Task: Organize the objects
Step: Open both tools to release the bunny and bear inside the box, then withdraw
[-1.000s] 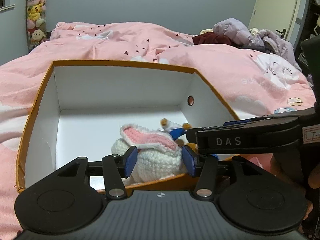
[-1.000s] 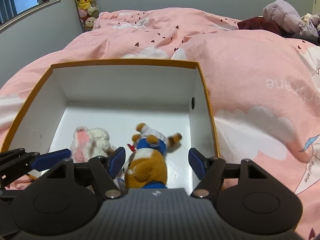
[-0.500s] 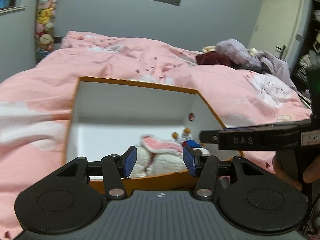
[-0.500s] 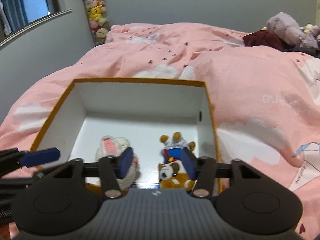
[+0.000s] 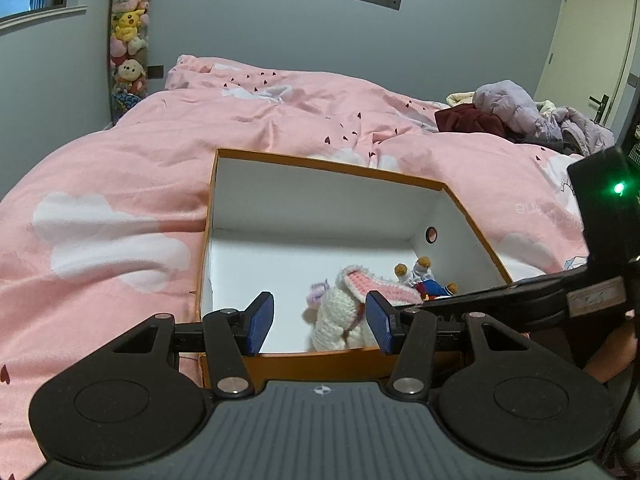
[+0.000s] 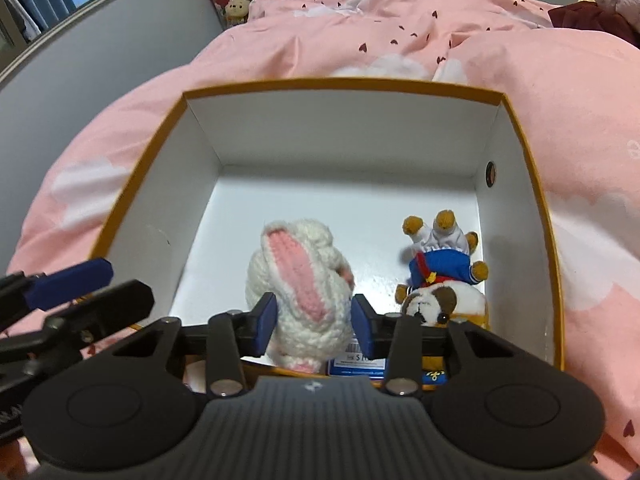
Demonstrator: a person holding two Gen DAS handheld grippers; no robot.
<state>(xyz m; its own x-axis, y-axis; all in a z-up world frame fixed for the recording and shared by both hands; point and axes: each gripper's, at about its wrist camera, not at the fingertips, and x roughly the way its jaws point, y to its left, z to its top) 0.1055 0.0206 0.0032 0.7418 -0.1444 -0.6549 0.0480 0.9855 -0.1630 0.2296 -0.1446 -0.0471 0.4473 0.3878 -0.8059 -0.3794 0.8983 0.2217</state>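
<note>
An orange box [image 5: 320, 166] [image 6: 340, 82] with white inside sits on the pink bed. In it lie a white crocheted bunny [image 5: 340, 316] [image 6: 298, 276] with pink ears and a brown dog plush [image 6: 438, 280] [image 5: 424, 280] in a blue sailor top. My left gripper [image 5: 318, 324] is open and empty at the box's near edge. My right gripper [image 6: 314, 322] is open above the near edge, its pads [image 6: 264, 320] on either side of the bunny from this view; touching cannot be told.
The pink duvet [image 5: 120, 184] spreads around the box. A pile of clothes [image 5: 508, 114] lies at the far right. A tall column of plush toys [image 5: 128, 40] stands against the wall at the left. A door [image 5: 588, 40] is at the right.
Both grippers pulled back and up from the box. The dog plush left the right gripper and lies in the box. The right gripper now frames the bunny.
</note>
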